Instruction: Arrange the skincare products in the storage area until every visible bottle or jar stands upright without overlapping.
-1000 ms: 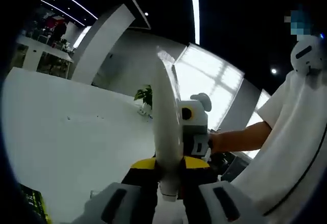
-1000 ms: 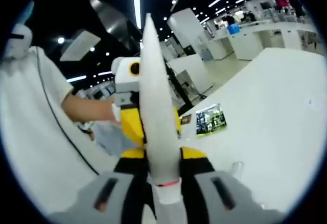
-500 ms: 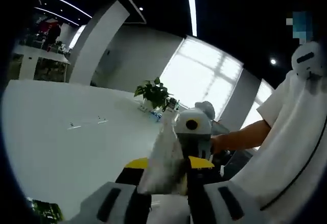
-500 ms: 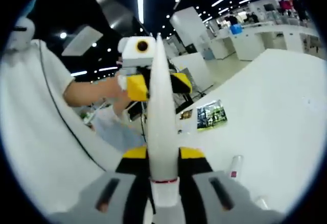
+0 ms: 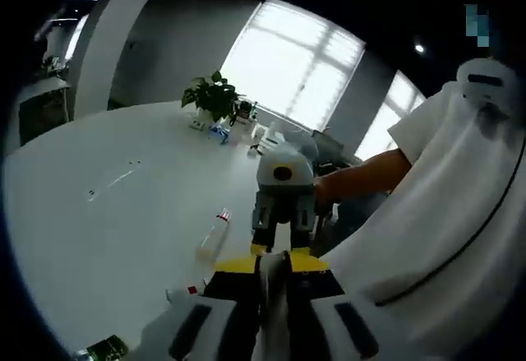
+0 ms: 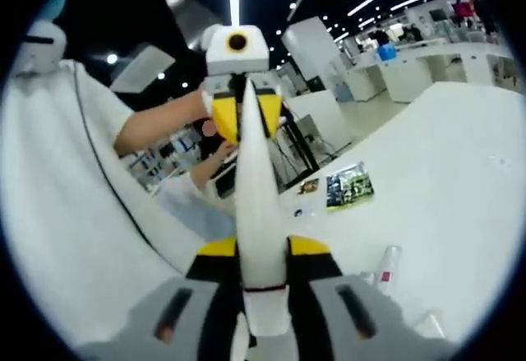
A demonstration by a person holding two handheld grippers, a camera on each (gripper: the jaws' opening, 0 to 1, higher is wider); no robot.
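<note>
In the right gripper view, a long white tube (image 6: 253,205) rises from my right gripper (image 6: 263,283), which is shut on its lower end by a thin red ring. My left gripper (image 6: 239,110), held in a hand, closes its yellow jaws around the tube's far tip. From the left gripper view, the tube (image 5: 272,272) appears end-on as a narrow white strip between my left gripper (image 5: 272,291). The right gripper (image 5: 282,233) faces it just beyond. Two small bottles lie flat on the white table: one (image 6: 388,264) with a red band and another (image 6: 427,325) near the edge.
A lying bottle (image 5: 213,233) and a smaller white item (image 5: 184,293) rest on the table (image 5: 123,213). A printed card (image 6: 349,187) and a small dark card (image 6: 310,186) lie further off. A potted plant (image 5: 212,95) stands far away. A person in white (image 5: 444,238) stands close by.
The left gripper has shifted to the tube's far tip, straight ahead of the right gripper. The tube now looks short in the left view, which has tipped down toward the table.
</note>
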